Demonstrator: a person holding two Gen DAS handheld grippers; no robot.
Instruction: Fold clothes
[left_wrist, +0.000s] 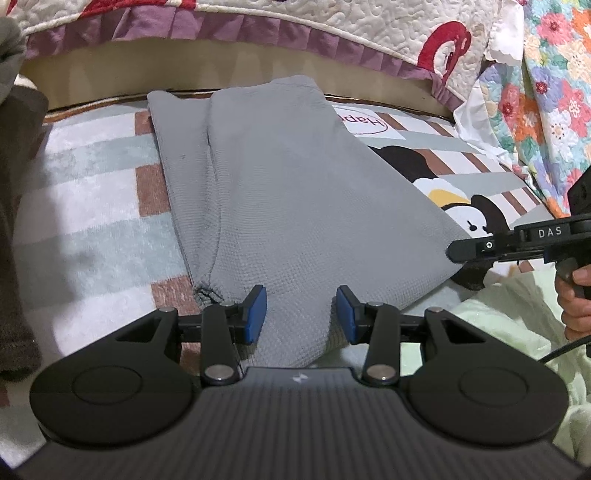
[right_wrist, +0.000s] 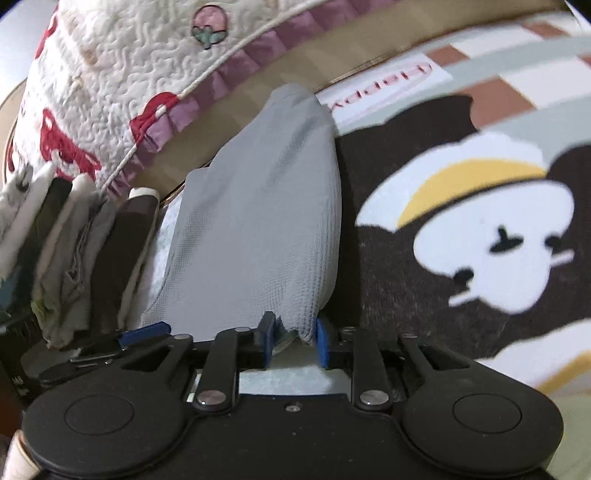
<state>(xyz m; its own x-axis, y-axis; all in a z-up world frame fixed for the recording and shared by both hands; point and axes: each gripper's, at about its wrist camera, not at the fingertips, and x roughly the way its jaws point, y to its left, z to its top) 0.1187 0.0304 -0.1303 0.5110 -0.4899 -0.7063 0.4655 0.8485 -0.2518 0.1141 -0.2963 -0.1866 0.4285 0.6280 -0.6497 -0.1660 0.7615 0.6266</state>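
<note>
Patterned blanket with stripes and a cartoon print covers the bed; grey garment lies folded along it, mid-frame. Left claw at bottom centre of its view, blue pads partway apart, near hem of the garment rising between them, no pad pressing cloth. Right claw at bottom centre of its view, narrow, pads pinching a corner of the grey garment. A hand grips that tool at right edge of the left view. Stacked folded clothes at left. Quilted cover with purple trim along the top.
</note>
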